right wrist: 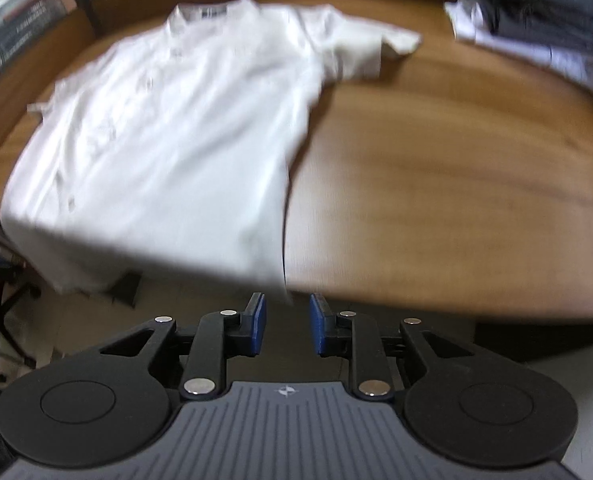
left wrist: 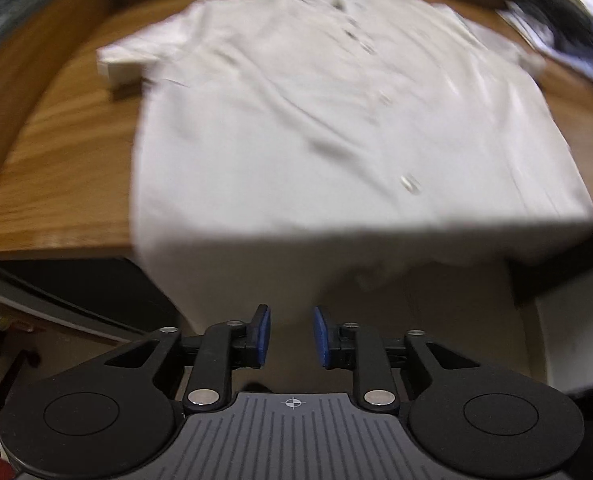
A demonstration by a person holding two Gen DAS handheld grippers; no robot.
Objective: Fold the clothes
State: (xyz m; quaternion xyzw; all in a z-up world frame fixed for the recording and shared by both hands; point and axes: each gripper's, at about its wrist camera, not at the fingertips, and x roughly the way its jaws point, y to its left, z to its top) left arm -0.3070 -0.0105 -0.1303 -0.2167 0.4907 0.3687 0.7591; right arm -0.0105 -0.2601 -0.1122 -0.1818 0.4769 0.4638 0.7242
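A white short-sleeved shirt [left wrist: 336, 120] lies spread flat, buttons up, on a wooden tabletop [left wrist: 56, 152]. Its collar is at the far end from my jaws, and its hem hangs over the near edge of the tabletop toward me.

My left gripper [left wrist: 292, 336] is held off the near edge, below the level of the tabletop. Its jaws stand apart with a clear gap and hold nothing. The hanging hem is straight ahead of them, just beyond the blue pads [left wrist: 262, 336]; I cannot tell whether the cloth touches them. One sleeve lies ahead and to the left of these jaws.

My right gripper [right wrist: 286, 328] is also off the near edge, with its jaws parted by a similar gap and empty. The shirt's [right wrist: 168, 128] near corner hangs just ahead of them, slightly left of the gap, close to the left blue pad [right wrist: 256, 328]. Bare tabletop [right wrist: 456, 180] stretches ahead and to the right of these jaws. The other sleeve lies far ahead. Far ahead and to the right sits a pile of dark and white clothes [right wrist: 536, 20], well apart from the shirt.

Both views are blurred.
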